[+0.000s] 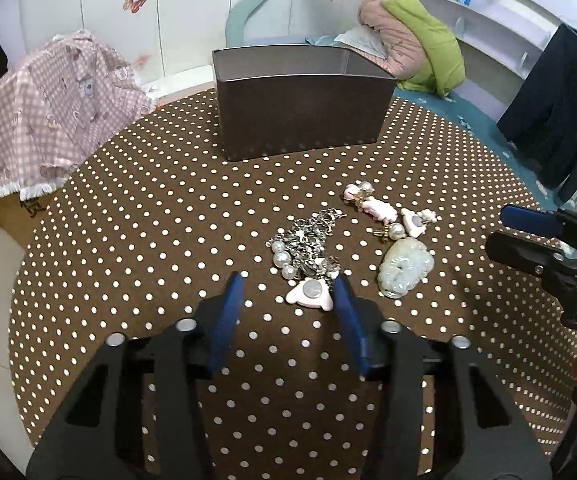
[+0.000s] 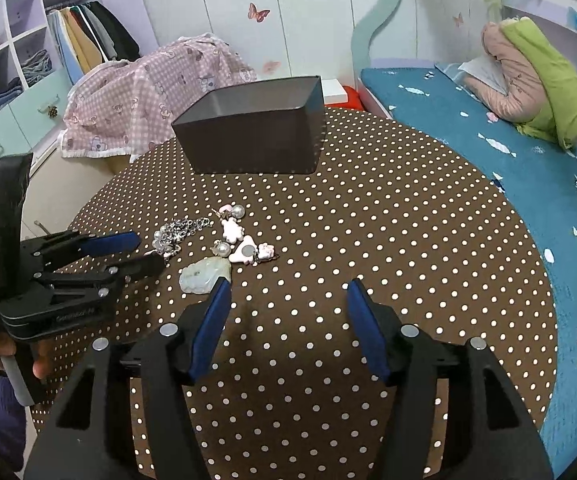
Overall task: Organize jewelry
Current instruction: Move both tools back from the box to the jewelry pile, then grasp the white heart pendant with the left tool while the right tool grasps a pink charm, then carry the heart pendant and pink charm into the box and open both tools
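Small heap of jewelry (image 1: pixel 352 240) lying loose on the brown polka-dot tablecloth (image 1: pixel 148 220), just past the tips of the left gripper (image 1: pixel 288 292). Nearest bit: a pink winged charm (image 1: pixel 310 294) sitting right between the two blue fingertips, closer to the right-hand pad, maybe touching it, hard to say. Just beyond that, a tangle of silver chain with pearls (image 1: pixel 308 240). Off to the tool's right, a pale green jade pendant (image 1: pixel 404 268), and a bit further out a cluster of pink pieces with pearls (image 1: pixel 388 212).

Left gripper spread wide, nothing clamped. Same for the right gripper (image 2: pixel 286 294): fingers well apart, nothing but tablecloth between them. Jade pendant (image 2: pixel 204 276) sits just ahead of its left pad, partly hidden behind it, with the rest of the pile ahead and to the left.

Straight ahead of both tools, further back on the table, a dark open-topped box (image 1: pixel 300 108); can't see the bottom of it.

Beyond the table: pink checked cloth (image 1: pixel 44 120) to the left, blue bedspread (image 2: pixel 528 168) with a pink and green bundle (image 2: pixel 528 80) to the right.
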The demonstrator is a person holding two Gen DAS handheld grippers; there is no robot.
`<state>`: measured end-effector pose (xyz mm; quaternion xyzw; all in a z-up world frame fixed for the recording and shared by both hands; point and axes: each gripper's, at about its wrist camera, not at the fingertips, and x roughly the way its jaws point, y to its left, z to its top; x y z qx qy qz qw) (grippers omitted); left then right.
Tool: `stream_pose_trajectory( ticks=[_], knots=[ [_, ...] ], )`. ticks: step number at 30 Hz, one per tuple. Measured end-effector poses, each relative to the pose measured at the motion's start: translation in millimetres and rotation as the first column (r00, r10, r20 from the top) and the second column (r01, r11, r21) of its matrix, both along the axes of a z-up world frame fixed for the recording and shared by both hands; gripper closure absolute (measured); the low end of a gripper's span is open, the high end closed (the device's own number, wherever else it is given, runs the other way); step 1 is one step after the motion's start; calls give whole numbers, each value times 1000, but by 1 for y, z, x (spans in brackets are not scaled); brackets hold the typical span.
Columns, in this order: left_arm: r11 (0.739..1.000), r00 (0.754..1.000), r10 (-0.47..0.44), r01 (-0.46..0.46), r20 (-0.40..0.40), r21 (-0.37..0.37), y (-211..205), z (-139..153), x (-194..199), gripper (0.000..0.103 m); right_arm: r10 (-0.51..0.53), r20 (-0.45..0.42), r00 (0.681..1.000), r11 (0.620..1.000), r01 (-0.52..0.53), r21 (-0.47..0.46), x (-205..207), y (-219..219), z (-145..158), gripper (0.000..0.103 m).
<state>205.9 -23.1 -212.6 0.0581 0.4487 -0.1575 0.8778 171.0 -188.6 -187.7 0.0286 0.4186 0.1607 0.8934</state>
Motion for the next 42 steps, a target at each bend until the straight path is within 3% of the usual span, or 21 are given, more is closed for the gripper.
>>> stream_pose_trajectory(
  ticks=[3, 4, 9, 14, 18, 25, 31, 38, 42],
  knots=[
    [1000, 1000, -2, 1, 16, 13, 0, -1, 0, 71, 4, -3, 1000, 1000, -4, 1, 0, 2, -1, 45],
    [1000, 1000, -4, 3, 19, 11, 0, -1, -1, 81, 4, -1, 1000, 1000, -4, -1, 0, 3, 0, 45],
    [1000, 1000, -8, 8, 10, -29, 8, 0, -3, 81, 1, 5, 1000, 1000, -1, -7, 3, 6, 3, 44],
    [992, 1000, 2, -3, -13, -125, 36, 6, -5, 81, 11, 5, 1000, 999, -11, -31, 13, 14, 3, 44],
    [984, 1000, 25, -23, 8, -178, 60, 25, -11, 81, 26, -1, 1000, 998, -26, -51, 25, 26, 2, 44],
    [977, 997, 52, -41, 50, -210, 85, 54, -17, 81, 101, 4, 995, 989, -101, -106, 45, 53, 1, 45],
    [973, 998, 48, -38, 35, -229, 89, 61, -8, 81, 168, -23, 986, 967, -169, -190, 64, 80, -5, 57],
    [973, 999, 37, -30, 25, -231, 84, 58, 0, 80, 206, -89, 974, 945, -222, -240, 70, 89, -20, 85],
    [973, 999, 22, -15, 26, -232, 81, 59, 3, 80, 210, -98, 973, 944, -227, -240, 67, 86, -18, 88]
  ],
)
